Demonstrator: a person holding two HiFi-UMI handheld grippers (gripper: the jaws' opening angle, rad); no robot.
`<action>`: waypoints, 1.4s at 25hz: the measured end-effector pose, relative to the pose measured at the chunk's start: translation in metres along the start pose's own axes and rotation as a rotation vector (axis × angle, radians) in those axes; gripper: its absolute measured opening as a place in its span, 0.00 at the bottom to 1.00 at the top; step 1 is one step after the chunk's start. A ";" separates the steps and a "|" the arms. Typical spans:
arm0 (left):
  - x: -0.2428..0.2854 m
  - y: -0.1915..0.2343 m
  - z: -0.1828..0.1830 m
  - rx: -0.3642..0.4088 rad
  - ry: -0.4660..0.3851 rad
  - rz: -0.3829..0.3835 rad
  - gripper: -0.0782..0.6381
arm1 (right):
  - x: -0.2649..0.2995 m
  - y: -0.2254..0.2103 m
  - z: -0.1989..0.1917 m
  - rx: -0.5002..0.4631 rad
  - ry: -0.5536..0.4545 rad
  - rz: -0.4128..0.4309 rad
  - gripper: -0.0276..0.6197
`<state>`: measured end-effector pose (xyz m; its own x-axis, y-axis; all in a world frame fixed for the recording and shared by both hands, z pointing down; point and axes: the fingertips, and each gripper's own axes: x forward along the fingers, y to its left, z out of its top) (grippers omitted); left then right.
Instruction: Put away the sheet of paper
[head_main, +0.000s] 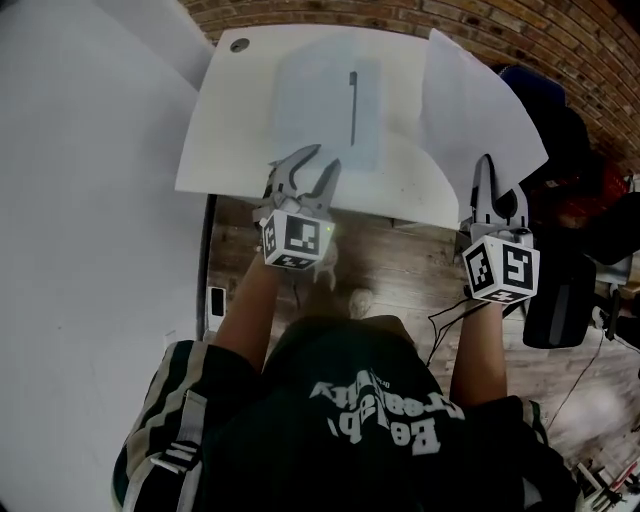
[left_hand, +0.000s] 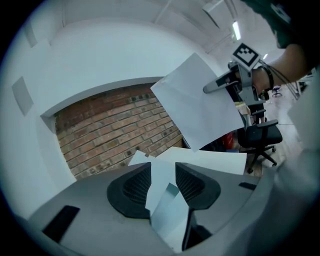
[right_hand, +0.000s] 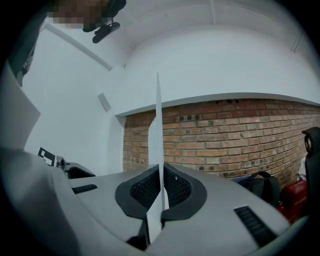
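- Sheet of paper (head_main: 480, 110): raised over the table (head_main: 225, 130), right side, clenched edgewise in right gripper (head_main: 487, 170); not yet stowed.
- Left gripper (head_main: 322, 160): jaws released, straddling clear folder (head_main: 330, 100) edge.
- Outstanding, probably: filing the sheet.

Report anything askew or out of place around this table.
Only the sheet of paper: it hangs tilted over the right corner of the white table, pinched at its lower edge by the right gripper. The translucent folder lies flat, its near edge between the open jaws of the left gripper. Nothing looks spilled or torn.
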<state>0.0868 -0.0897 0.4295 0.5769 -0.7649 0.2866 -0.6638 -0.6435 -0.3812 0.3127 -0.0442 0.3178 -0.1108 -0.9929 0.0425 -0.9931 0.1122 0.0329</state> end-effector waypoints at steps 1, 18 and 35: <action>0.006 -0.001 -0.003 0.005 0.004 -0.011 0.32 | 0.003 -0.001 -0.003 0.000 0.009 -0.006 0.03; 0.047 0.008 -0.014 0.049 -0.030 -0.006 0.17 | 0.028 0.002 -0.020 0.002 0.048 -0.053 0.03; -0.016 0.114 -0.028 -0.145 -0.051 0.219 0.12 | 0.060 0.056 0.011 -0.009 -0.013 0.026 0.03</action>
<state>-0.0111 -0.1518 0.4067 0.4328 -0.8862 0.1656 -0.8345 -0.4633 -0.2984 0.2499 -0.0980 0.3116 -0.1371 -0.9901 0.0302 -0.9896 0.1382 0.0408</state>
